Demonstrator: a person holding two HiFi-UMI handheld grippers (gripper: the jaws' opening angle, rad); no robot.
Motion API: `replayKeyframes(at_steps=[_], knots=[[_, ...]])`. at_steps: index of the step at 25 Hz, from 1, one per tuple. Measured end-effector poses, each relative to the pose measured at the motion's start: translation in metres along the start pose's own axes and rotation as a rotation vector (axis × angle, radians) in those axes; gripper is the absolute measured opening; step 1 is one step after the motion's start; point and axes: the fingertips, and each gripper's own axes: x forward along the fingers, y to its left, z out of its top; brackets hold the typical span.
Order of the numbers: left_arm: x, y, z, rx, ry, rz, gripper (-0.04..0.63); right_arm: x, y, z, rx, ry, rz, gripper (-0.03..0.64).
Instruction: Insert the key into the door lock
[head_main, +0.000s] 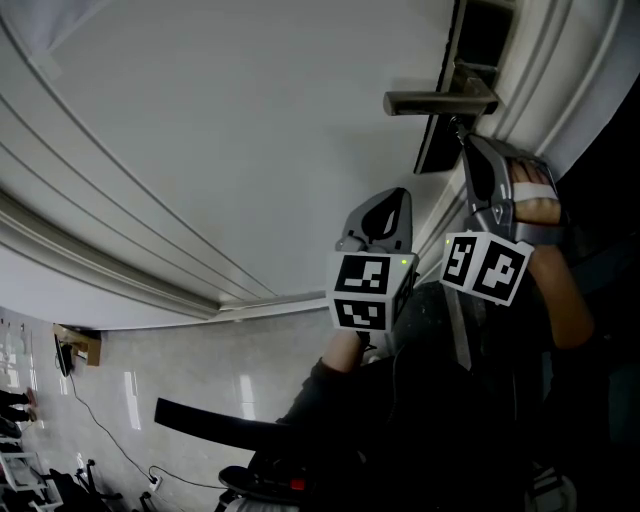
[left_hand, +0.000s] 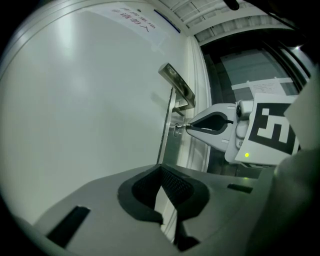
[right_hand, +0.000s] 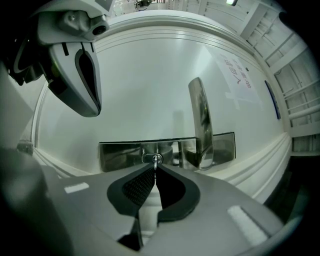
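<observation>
Tongs on the left (left_hand: 161, 171) hang back from the door, pinched together and empty. Right tongs (right_hand: 154, 173) clamp the key (right_hand: 156, 163), its tip at the lock cylinder (right_hand: 146, 159). Insertion looks begun; next comes a straight, level push inward.

door (right_hand: 140, 90): smooth white, faint sheen
handle (right_hand: 201, 120): brushed metal
lock plate (right_hand: 120, 155): mirror-glossy metal
key (right_hand: 155, 161): bright metal
right tongs (right_hand: 154, 170): matt grey plastic

Head camera: back from door (head_main: 200, 150), facing it. Left gripper camera: side-on. Right gripper camera: close, facing lock (right_hand: 156, 159). All see handle (head_main: 440, 100).
</observation>
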Motion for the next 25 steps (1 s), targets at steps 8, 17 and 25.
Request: replayKeyframes(at_steps=[8, 17, 25], knots=[[-0.0011, 0.0003, 0.001, 0.002, 0.002, -0.004, 0.0, -0.0002, -0.0011, -0.0005, -0.003, 0.006, 0.001, 0.011], [-0.0021, 0.0018, -0.0007, 0.003, 0.001, -0.007, 0.0, 0.0005, 0.0005, 0.0007, -0.001, 0.005, -0.001, 0.011], [-0.0004, 0.0018, -0.0021, -0.005, 0.004, -0.008, 0.0, 0.0031, 0.0006, 0.0005, -0.005, 0.009, 0.001, 0.011]])
